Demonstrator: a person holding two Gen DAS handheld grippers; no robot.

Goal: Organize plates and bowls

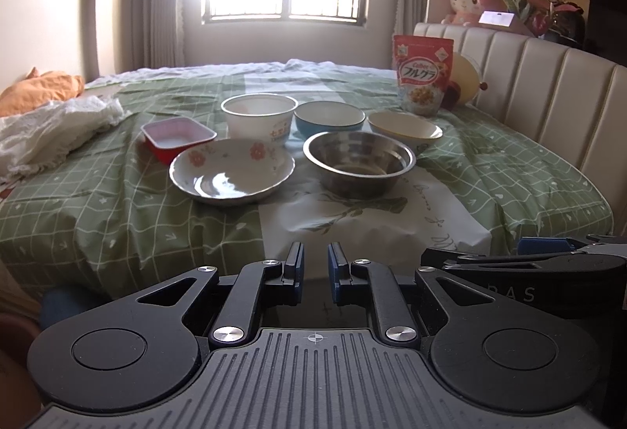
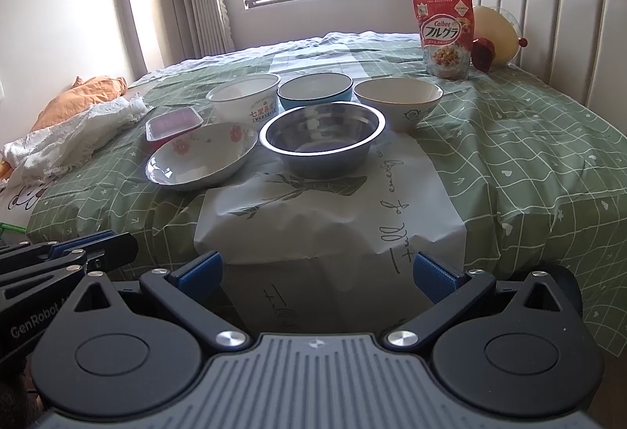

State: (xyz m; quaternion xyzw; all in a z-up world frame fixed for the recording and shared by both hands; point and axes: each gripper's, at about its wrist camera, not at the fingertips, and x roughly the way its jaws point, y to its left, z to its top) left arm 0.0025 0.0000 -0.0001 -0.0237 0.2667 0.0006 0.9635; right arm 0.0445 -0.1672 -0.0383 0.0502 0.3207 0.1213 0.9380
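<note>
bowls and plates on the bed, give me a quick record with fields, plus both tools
surface: green checked cloth on a bed
front row: floral plate, steel bowl
back row: white printed bowl, blue bowl, cream bowl
left side: red rectangular dish
stacking: none, all separate
left tool: nearly shut, empty
right tool: open, empty
behind: cereal bag
</note>
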